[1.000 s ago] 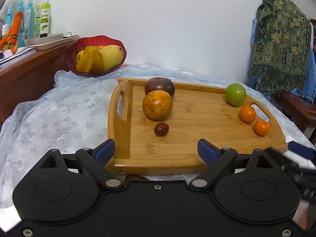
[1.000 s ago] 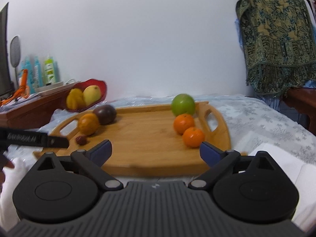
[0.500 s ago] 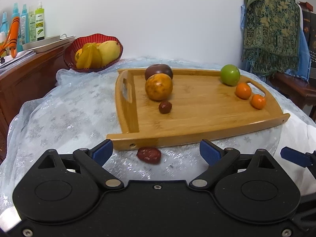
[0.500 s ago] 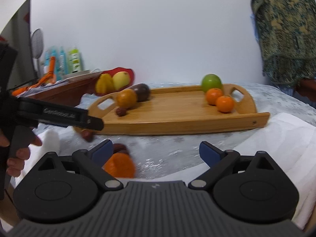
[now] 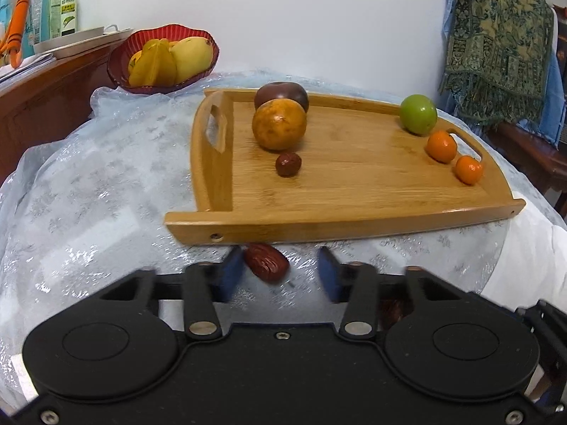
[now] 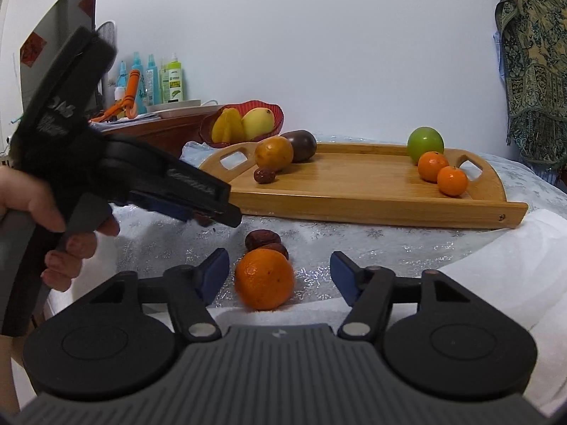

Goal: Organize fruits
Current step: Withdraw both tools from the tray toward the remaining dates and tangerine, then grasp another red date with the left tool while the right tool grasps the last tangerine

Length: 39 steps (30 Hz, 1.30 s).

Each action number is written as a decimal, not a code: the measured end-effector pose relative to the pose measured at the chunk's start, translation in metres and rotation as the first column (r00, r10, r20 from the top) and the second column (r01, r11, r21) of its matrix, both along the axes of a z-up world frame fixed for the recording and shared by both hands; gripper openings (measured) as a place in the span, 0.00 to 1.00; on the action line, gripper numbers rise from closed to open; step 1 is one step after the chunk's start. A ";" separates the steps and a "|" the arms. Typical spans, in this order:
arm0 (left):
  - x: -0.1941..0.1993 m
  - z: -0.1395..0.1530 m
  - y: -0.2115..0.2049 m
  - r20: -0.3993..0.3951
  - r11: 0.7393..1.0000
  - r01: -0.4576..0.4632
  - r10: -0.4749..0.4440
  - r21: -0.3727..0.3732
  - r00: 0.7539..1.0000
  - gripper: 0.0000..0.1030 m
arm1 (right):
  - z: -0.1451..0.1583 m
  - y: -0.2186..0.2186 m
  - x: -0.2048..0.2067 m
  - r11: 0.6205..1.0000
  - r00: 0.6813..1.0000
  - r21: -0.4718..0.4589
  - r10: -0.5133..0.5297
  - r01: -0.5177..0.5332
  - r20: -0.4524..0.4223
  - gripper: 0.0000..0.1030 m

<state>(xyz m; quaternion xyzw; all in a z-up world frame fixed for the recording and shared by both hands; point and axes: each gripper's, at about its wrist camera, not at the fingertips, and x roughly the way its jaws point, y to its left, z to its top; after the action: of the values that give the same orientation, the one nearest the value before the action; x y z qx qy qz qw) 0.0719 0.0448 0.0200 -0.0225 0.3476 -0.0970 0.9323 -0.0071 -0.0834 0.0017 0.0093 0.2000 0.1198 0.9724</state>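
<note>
Before tray [image 5: 354, 226], on cloth: left gripper [image 5: 281, 276] gaping around red date [image 5: 265, 261], gripping nothing; right gripper [image 6: 278, 278] gaping around mandarin [image 6: 264, 279], also empty. Advising centring date, closing gently.

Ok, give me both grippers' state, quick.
Left gripper: open, a date between its fingers, not gripped.
Right gripper: open, an orange between its fingers.
</note>
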 end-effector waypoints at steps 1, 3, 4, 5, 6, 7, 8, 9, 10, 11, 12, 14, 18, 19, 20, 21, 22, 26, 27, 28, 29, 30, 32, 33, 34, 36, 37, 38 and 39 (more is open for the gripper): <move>0.001 -0.001 -0.003 -0.003 1.000 -0.001 0.001 0.005 1.000 0.21 | -0.001 0.000 0.000 1.000 1.000 0.000 0.001 -0.001 -0.002 0.62; 0.000 -0.003 -0.009 0.000 1.000 0.000 0.000 0.011 1.000 0.19 | -0.002 0.001 0.000 1.000 1.000 0.004 0.008 -0.008 -0.006 0.57; -0.002 -0.003 -0.011 0.008 1.000 0.003 -0.003 0.022 1.000 0.19 | -0.002 0.001 0.000 1.000 1.000 0.004 0.014 -0.014 -0.009 0.55; -0.004 -0.003 -0.013 0.015 0.999 0.010 -0.011 0.036 1.000 0.19 | -0.003 0.002 0.000 1.000 1.000 0.005 0.021 -0.021 -0.010 0.52; -0.006 -0.003 -0.014 0.023 0.999 0.019 -0.020 0.051 1.000 0.19 | -0.003 0.003 0.000 1.000 1.000 0.003 0.026 -0.026 -0.011 0.48; -0.008 -0.003 -0.015 0.028 0.998 0.022 -0.024 0.062 0.999 0.19 | -0.003 0.004 -0.001 0.999 0.999 0.001 0.033 -0.033 -0.010 0.45; -0.010 -0.003 -0.014 0.031 0.998 0.021 -0.023 0.067 0.999 0.19 | -0.003 0.005 -0.001 0.999 0.999 -0.001 0.036 -0.036 -0.008 0.42; -0.011 -0.003 -0.012 0.030 0.998 0.018 -0.020 0.065 0.999 0.19 | -0.003 0.007 -0.001 0.999 0.999 -0.005 0.036 -0.036 -0.003 0.42; -0.013 -0.003 -0.011 0.027 0.998 0.015 -0.016 0.059 1.000 0.19 | -0.003 0.008 0.000 0.999 0.999 -0.007 0.037 -0.037 0.001 0.42; -0.014 -0.003 -0.009 0.024 0.999 0.011 -0.012 0.050 1.000 0.19 | -0.003 0.008 0.000 0.999 0.999 -0.006 0.036 -0.036 0.002 0.40; -0.014 -0.002 -0.008 0.023 0.999 0.007 -0.008 0.041 1.000 0.19 | -0.003 0.008 0.000 0.999 0.999 -0.001 0.033 -0.033 0.004 0.40; -0.015 -0.001 -0.006 0.025 1.000 0.000 -0.001 0.031 1.000 0.19 | -0.003 0.005 -0.001 1.000 1.000 0.015 0.022 -0.022 0.002 0.40; -0.018 0.000 -0.008 0.041 0.999 0.007 -0.009 0.047 0.999 0.18 | -0.001 -0.001 -0.001 0.999 1.000 0.035 -0.005 0.005 0.007 0.39; -0.019 0.001 -0.009 0.048 0.999 0.011 -0.013 0.049 0.999 0.19 | 0.001 -0.002 -0.001 0.999 1.000 0.042 -0.013 0.013 0.013 0.39; -0.020 0.002 -0.009 0.055 0.999 0.013 -0.016 0.050 0.998 0.19 | 0.001 -0.004 -0.001 0.999 1.000 0.047 -0.022 0.021 0.018 0.39; -0.020 0.003 -0.010 0.061 0.999 0.014 -0.017 0.049 0.998 0.19 | 0.003 -0.006 -0.001 0.998 0.999 0.050 -0.029 0.028 0.023 0.39; -0.021 0.004 -0.010 0.065 0.999 0.015 -0.018 0.048 0.998 0.19 | 0.003 -0.007 0.000 0.998 0.999 0.051 -0.035 0.034 0.027 0.39; -0.019 0.008 -0.012 0.064 0.999 0.025 -0.027 0.030 0.998 0.18 | 0.008 -0.014 0.004 0.996 0.997 0.058 -0.065 0.062 0.042 0.39; -0.018 0.009 -0.012 0.069 0.999 0.028 -0.030 0.025 0.997 0.18 | 0.010 -0.016 0.005 0.996 0.996 0.060 -0.073 0.070 0.046 0.39; -0.018 0.012 -0.013 0.076 0.999 0.030 -0.032 0.023 0.997 0.18 | 0.012 -0.018 0.007 0.995 0.995 0.060 -0.081 0.078 0.053 0.39; -0.017 0.014 -0.014 0.084 0.999 0.032 -0.033 0.022 0.996 0.18 | 0.014 -0.020 0.008 0.995 0.994 0.059 -0.089 0.085 0.061 0.39; -0.015 0.016 -0.014 0.093 0.999 0.033 -0.035 0.019 0.995 0.18 | 0.016 -0.022 0.010 0.994 0.993 0.057 -0.097 0.093 0.069 0.39; -0.012 0.021 -0.016 0.104 0.999 0.036 -0.037 0.010 0.994 0.18 | 0.020 -0.027 0.013 0.992 0.990 0.055 -0.114 0.109 0.084 0.39; -0.010 0.023 -0.016 0.109 0.999 0.037 -0.038 0.008 0.993 0.18 | 0.021 -0.029 0.015 0.991 0.988 0.055 -0.123 0.119 0.088 0.39; -0.008 0.024 -0.017 0.112 0.999 0.037 -0.038 0.007 0.993 0.18 | 0.023 -0.032 0.018 0.990 0.987 0.057 -0.134 0.129 0.089 0.39; -0.004 0.025 -0.019 0.117 0.999 0.034 -0.034 0.005 0.993 0.18 | 0.025 -0.038 0.024 0.986 0.984 0.064 -0.159 0.154 0.084 0.39; -0.002 0.025 -0.020 0.116 0.999 0.032 -0.032 0.005 0.993 0.18 | 0.025 -0.041 0.026 0.983 0.981 0.071 -0.176 0.171 0.081 0.39; -0.001 0.025 -0.020 0.115 0.999 0.032 -0.033 0.005 0.993 0.18 | 0.025 -0.045 0.027 0.979 0.978 0.078 -0.193 0.187 0.077 0.39; 0.000 0.024 -0.020 0.113 0.999 0.031 -0.032 0.006 0.993 0.18 | 0.025 -0.048 0.028 0.975 0.975 0.087 -0.211 0.205 0.071 0.39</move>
<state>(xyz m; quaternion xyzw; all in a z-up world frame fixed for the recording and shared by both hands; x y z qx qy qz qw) 0.0717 0.0249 0.0437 -0.0094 0.2947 -0.1119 0.9490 0.0208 -0.1313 0.0270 0.0638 0.1539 0.0254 0.9857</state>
